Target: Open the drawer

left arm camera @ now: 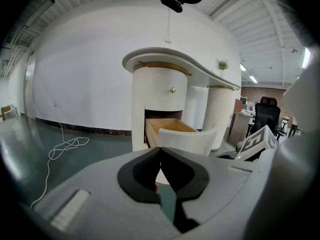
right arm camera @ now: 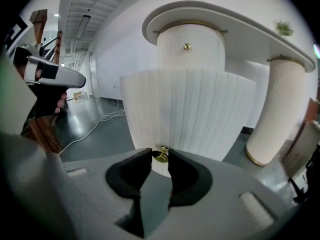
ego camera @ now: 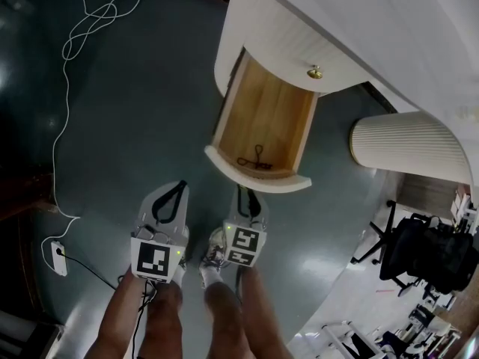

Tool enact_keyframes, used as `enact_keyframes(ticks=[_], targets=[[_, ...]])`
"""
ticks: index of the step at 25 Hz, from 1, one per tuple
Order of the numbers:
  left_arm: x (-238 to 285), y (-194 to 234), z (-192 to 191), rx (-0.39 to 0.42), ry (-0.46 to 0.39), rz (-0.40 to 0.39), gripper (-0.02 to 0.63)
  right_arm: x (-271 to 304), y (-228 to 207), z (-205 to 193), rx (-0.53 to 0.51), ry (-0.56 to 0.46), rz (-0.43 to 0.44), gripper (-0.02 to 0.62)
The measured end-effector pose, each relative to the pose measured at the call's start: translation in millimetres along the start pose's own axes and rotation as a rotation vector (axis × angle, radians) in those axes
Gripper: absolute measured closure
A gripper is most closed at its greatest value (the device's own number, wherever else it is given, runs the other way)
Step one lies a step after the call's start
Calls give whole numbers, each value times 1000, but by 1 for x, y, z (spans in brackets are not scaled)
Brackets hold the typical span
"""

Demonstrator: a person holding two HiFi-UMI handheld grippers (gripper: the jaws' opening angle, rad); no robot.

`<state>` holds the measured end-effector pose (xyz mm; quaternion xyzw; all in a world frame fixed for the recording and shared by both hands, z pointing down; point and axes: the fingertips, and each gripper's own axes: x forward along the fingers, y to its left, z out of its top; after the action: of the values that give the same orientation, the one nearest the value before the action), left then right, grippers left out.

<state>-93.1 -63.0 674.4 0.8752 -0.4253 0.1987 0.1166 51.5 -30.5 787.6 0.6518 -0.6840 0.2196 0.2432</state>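
The lower drawer (ego camera: 266, 118) of the white ribbed cabinet stands pulled out, its wooden inside showing and a small black looped item (ego camera: 256, 159) lying near the front. My right gripper (ego camera: 247, 197) is at the curved drawer front (right arm camera: 190, 114), its jaws shut on the small brass knob (right arm camera: 160, 155). My left gripper (ego camera: 177, 189) hovers to the left of it over the floor, apart from the drawer. Its jaws (left arm camera: 159, 149) are shut with nothing between them. From the left gripper view the open drawer (left arm camera: 187, 139) lies straight ahead.
A closed upper drawer with a brass knob (ego camera: 315, 72) sits above the open one. A ribbed white column (ego camera: 404, 144) stands to the right, with a black office chair (ego camera: 419, 253) beyond it. A white cable (ego camera: 90, 21) and a plug block (ego camera: 58, 257) lie on the green floor at left.
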Motion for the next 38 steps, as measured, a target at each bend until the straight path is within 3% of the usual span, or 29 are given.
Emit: enact_keyframes(ticks=[2, 4, 5, 12, 19, 27, 38], targets=[[-1, -1, -1, -1, 4, -1, 597, 0, -1, -2, 25, -2, 2, 478], [-1, -1, 0, -1, 6, -2, 597, 0, -1, -5, 57, 1, 18, 368], [-2, 0, 0, 3, 8, -2, 597, -2, -1, -7, 66, 3, 23, 360], [-11, -4, 12, 19, 1, -3, 597, -24, -1, -3, 58, 13, 23, 354], [-27, -8, 60, 33, 1, -7, 597, -60, -5, 34, 65, -2, 31, 354], [-55, -10, 145, 52, -29, -12, 597, -119, -34, 122, 74, -70, -13, 354], [-98, -15, 305, 83, -158, -17, 597, -209, -64, 299, 73, -220, -33, 365]])
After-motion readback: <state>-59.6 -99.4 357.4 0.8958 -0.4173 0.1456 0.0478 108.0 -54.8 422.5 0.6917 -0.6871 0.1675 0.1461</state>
